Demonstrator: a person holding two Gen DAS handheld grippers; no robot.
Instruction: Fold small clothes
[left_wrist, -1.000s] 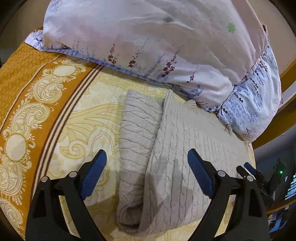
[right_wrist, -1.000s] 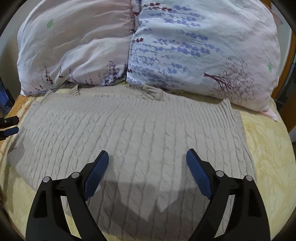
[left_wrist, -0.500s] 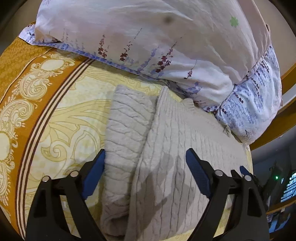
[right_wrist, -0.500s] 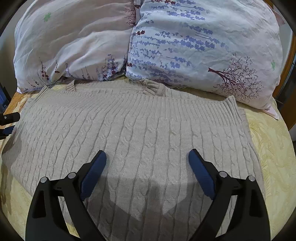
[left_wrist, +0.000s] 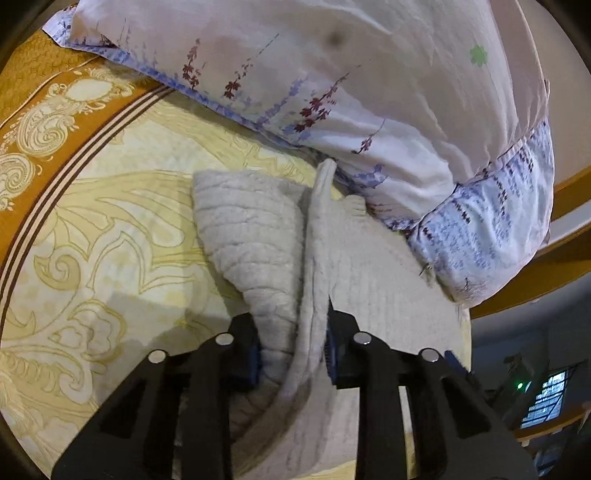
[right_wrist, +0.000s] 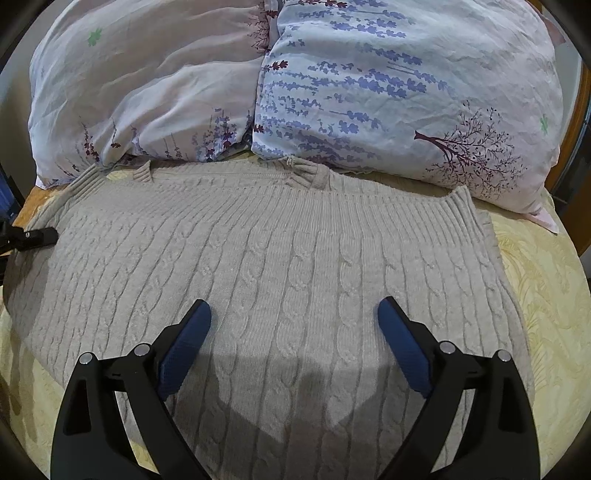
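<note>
A beige cable-knit sweater (right_wrist: 295, 266) lies spread flat on the bed, its ribbed hem toward the pillows. In the left wrist view its left side (left_wrist: 255, 243) is folded over, with the sleeve bunched under the edge. My left gripper (left_wrist: 293, 354) is shut on this folded edge of the sweater, the knit pinched between the blue pads. My right gripper (right_wrist: 294, 321) is open and hovers low over the middle of the sweater, touching nothing. The left gripper's tip (right_wrist: 37, 236) shows at the sweater's left edge in the right wrist view.
Two floral pillows (right_wrist: 388, 92) (right_wrist: 140, 85) lie right behind the sweater and touch its far edge. The yellow bedspread (left_wrist: 110, 229) with an orange patterned border (left_wrist: 48, 110) extends to the left. A wooden bed frame (left_wrist: 554, 269) runs at the right.
My left gripper has moved forward and closed on the sweater's folded left edge. My right gripper has stayed open, shifting slightly closer over the sweater.
</note>
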